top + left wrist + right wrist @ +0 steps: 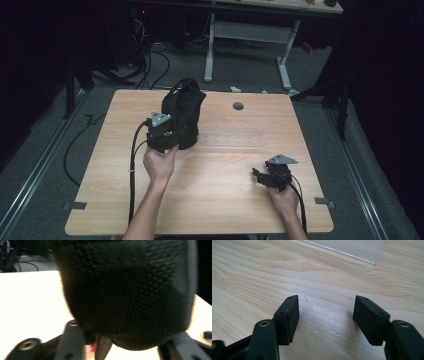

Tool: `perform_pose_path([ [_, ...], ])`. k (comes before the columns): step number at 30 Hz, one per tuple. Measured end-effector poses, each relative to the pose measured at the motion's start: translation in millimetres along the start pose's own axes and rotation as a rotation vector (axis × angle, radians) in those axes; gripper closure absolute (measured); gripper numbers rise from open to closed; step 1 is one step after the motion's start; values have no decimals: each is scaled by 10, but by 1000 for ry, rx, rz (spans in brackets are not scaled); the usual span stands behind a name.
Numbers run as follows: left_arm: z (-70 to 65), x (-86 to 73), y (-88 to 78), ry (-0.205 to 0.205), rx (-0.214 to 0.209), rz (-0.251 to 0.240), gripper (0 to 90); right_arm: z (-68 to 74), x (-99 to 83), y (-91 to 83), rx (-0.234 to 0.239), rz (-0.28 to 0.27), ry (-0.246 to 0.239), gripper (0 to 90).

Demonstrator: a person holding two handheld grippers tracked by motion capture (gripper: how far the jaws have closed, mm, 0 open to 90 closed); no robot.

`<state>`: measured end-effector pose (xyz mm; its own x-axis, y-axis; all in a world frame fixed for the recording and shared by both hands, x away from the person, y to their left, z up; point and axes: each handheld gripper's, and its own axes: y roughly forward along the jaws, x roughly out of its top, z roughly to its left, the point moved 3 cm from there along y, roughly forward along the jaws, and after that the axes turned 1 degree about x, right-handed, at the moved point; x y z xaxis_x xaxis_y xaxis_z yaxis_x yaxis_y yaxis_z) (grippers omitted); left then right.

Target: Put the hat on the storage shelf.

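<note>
Both grippers (325, 315) open, bag (182, 112) unclamped

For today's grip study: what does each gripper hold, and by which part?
The right gripper holds nothing. The left gripper is at the black bag's lower edge; a grip cannot be told.

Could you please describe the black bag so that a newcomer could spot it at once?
On the wooden table, look left of middle toward the far edge. The black bag stands upright there, handles on top, right beyond the left gripper. It is the tallest, darkest thing on the tabletop.
</note>
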<state>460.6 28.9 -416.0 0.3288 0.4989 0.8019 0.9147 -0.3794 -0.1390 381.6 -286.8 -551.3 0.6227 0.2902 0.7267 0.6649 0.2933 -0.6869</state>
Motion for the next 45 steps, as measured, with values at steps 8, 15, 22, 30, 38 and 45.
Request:
perform_pose_path([
  [8, -1, -70, 11, 36, -25, 23, 319, 0, 0, 0, 0, 0, 1, 379],
  [15, 55, -75, -10, 25, -33, 38, 199, 0, 0, 0, 0, 0, 1, 379],
  [22, 107, -44, 4, -23, -51, 42, 139, 2, 0, 0, 0, 1, 5, 379],
  [30, 112, -48, 109, -2, -21, 37, 5, 0, 0, 0, 0, 0, 2, 379],
  [38, 144, -100, 133, 105, 17, -48, 0, 2, -1, 0, 0, 1, 4, 379],
  [45, 228, -179, 160, 119, 25, -76, 0, 0, 0, 0, 0, 0, 2, 379],
])
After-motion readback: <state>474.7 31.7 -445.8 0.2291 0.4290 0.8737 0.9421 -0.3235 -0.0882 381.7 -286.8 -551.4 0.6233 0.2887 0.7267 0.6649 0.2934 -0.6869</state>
